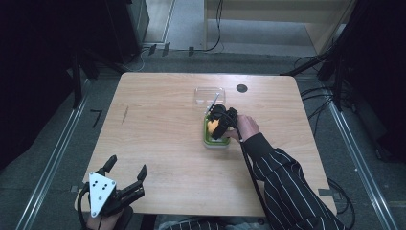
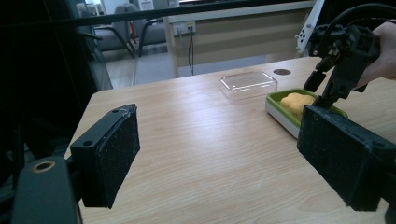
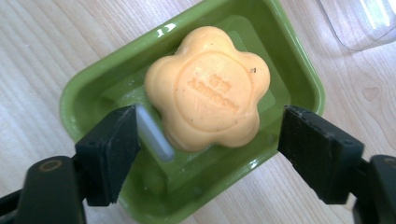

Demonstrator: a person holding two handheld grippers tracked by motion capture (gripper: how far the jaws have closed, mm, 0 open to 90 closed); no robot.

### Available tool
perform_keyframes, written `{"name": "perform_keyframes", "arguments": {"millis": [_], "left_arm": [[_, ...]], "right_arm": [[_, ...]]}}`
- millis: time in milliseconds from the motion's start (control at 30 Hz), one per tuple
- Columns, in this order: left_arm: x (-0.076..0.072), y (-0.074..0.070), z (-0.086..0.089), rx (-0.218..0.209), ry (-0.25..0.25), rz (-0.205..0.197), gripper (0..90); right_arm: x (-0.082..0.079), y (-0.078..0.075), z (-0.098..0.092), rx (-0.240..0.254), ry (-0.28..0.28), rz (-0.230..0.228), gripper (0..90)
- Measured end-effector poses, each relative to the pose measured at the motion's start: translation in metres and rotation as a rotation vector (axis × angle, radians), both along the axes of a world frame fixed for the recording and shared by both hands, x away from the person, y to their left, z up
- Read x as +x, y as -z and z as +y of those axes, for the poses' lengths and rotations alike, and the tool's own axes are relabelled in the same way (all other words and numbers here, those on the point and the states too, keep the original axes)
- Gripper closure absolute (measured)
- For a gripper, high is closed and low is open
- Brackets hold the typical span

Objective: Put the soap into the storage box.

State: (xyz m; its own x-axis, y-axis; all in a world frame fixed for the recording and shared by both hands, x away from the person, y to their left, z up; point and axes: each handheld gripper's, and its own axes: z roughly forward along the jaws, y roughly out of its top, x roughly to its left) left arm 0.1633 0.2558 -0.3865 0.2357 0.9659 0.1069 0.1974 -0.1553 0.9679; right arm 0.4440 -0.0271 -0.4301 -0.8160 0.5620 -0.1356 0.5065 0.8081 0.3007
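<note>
Between your right gripper (image 3: 208, 154) fingers, spread and off it, the orange soap (image 3: 208, 88) sits in the green dish (image 3: 77, 98), apparently released; your left gripper (image 1: 125, 175) idles agape.

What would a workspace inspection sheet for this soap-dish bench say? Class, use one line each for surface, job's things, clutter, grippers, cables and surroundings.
Surface: wooden table, with a dark round spot near the far edge.
Job's things: orange flower-shaped soap lies in the green dish; clear lid lies beside it, off.
Clutter: nothing seen.
Grippers: right gripper open over the soap, pads apart from it; left gripper open, empty, at the near left corner.
Cables: black cable trails along the striped sleeve; more on the floor.
Surroundings: dark stands, chairs behind.
</note>
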Motion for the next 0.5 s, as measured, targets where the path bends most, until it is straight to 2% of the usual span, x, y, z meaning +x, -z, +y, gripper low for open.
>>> {"name": "perform_keyframes", "arguments": {"millis": [233, 500], "left_arm": [[0.000, 0.000, 0.000, -0.003, -0.001, 0.000, 13.7], [0.000, 0.000, 0.000, -0.005, -0.001, 0.000, 13.7]], "right_arm": [[-0.008, -0.010, -0.007, 0.019, 0.008, 0.010, 14.7], [-0.021, -0.021, -0.026, 0.029, 0.032, 0.023, 12.7]]}}
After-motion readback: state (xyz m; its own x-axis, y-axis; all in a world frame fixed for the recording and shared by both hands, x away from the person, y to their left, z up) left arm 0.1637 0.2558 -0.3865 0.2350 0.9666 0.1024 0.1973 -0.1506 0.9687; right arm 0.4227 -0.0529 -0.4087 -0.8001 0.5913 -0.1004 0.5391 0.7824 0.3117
